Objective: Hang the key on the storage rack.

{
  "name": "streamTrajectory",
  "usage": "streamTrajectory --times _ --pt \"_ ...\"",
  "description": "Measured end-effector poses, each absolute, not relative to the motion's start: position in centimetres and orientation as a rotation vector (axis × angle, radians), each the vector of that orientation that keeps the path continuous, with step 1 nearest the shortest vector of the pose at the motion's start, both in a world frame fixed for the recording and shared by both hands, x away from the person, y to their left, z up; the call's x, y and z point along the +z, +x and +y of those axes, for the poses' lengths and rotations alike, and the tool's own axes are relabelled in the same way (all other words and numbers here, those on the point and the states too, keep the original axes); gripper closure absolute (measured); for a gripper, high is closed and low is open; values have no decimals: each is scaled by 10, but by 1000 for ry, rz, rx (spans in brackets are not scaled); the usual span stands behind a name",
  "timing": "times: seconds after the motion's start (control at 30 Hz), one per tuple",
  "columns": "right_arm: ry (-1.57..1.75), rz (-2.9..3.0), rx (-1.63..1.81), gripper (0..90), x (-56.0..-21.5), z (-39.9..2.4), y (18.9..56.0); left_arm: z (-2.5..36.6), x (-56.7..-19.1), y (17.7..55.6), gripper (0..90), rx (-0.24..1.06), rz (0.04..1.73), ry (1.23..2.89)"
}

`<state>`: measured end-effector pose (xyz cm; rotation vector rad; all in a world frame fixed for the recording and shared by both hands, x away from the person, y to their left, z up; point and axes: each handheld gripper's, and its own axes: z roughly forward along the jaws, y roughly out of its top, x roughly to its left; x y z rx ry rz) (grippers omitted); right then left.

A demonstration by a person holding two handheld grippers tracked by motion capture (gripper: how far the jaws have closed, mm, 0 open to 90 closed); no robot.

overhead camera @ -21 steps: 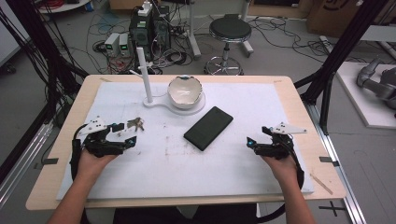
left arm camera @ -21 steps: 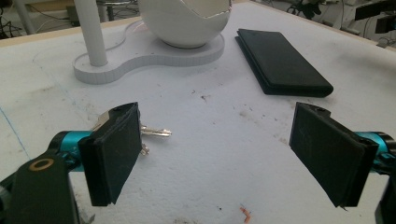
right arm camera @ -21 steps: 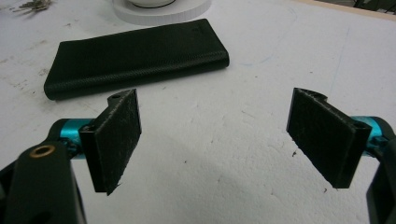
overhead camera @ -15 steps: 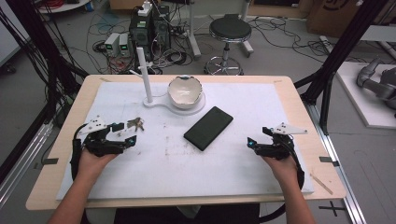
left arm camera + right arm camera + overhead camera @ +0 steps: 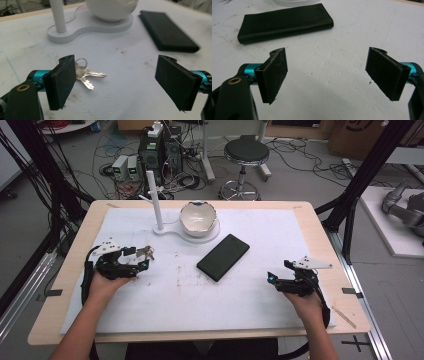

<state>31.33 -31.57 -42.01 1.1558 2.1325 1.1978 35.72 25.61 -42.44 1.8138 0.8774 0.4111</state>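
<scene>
A small bunch of silver keys (image 5: 83, 73) lies flat on the white table cover, just ahead of my left gripper (image 5: 117, 82) and close to its left jaw. That gripper is open with nothing between its jaws. In the high view the keys (image 5: 146, 252) sit at the tip of the left gripper (image 5: 137, 260), at the table's left. A flat black case (image 5: 223, 257) lies slanted at mid table. My right gripper (image 5: 277, 271) rests at the right, open and empty, pointing toward the case (image 5: 284, 21), well apart from it.
A white bowl (image 5: 198, 217) sits on a white stand base (image 5: 170, 231) with an upright white post (image 5: 155, 200) at the back centre. The table's wooden edge (image 5: 350, 285) frames the white cover. A stool (image 5: 246, 152) and cabled equipment stand on the floor beyond.
</scene>
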Motion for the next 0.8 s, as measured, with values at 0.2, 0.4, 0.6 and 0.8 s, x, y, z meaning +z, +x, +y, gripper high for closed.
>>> streamTrajectory --times 0.2,0.4,0.6,0.8 --pt "1165 2146 1186 179 -423 -320 308 248 -434 385 225 419 917 1920" --pt "1172 2148 1173 179 -425 -327 304 248 -435 412 401 422 924 2003" --pt "1181 2155 1166 180 -428 -327 306 245 -443 426 627 457 898 2049" --pt "1168 2181 1147 180 -430 -321 307 240 -447 433 732 453 863 2090"
